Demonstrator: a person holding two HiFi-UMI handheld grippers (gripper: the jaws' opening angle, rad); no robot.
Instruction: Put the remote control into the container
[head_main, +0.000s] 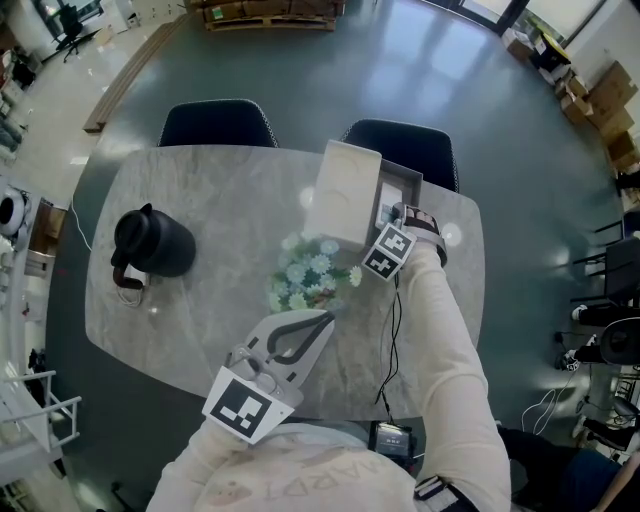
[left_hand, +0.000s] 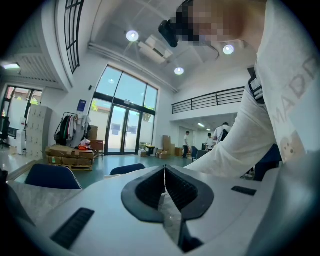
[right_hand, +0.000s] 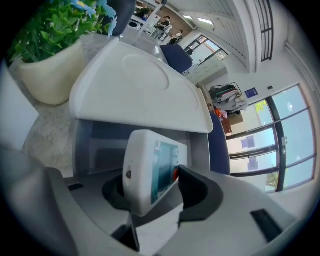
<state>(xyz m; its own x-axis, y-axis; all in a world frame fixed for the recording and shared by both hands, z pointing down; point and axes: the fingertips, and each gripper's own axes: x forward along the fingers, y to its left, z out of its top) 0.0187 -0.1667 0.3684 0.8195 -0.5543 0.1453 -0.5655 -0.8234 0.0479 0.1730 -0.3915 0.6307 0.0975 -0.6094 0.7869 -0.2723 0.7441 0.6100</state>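
I see the pale grey plastic left gripper (head_main: 322, 320) and its twin, the right gripper (right_hand: 155, 192), each with black ribbed pads (left_hand: 150, 189) and a white cube with black square markers (head_main: 248, 405); a thin black cable (head_main: 396, 330) runs to a small black box (head_main: 391, 437). The wearer has cream long sleeves (head_main: 445, 330); the cream top (head_main: 270, 487) bears faint pinkish lettering.

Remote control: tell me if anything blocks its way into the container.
Nothing visible does. The remote control sits between the right tongs at the open container, whose lid is raised clear of the opening.
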